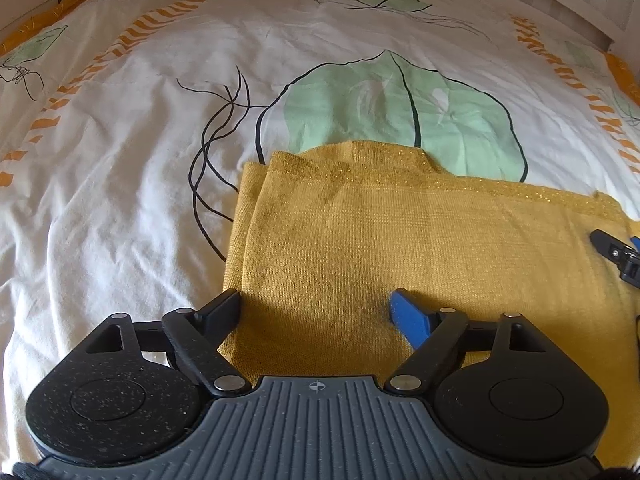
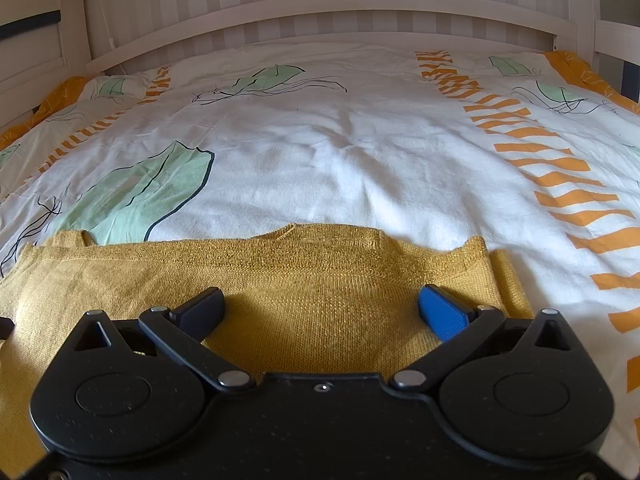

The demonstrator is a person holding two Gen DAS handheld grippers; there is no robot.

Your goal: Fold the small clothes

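Observation:
A mustard-yellow knit garment (image 1: 360,240) lies flat on the bed, partly folded, with layered edges at its left side. It also shows in the right wrist view (image 2: 312,280), its far edge running across the frame. My left gripper (image 1: 316,304) is open and empty, just over the garment's near left part. My right gripper (image 2: 320,304) is open and empty over the garment's near right part. The right gripper's fingers (image 1: 616,252) show at the right edge of the left wrist view.
The bed cover (image 2: 360,152) is white with green leaf prints and orange stripes. A white slatted headboard (image 2: 320,4) stands at the far end. The bed's orange border (image 2: 588,72) runs along the right side.

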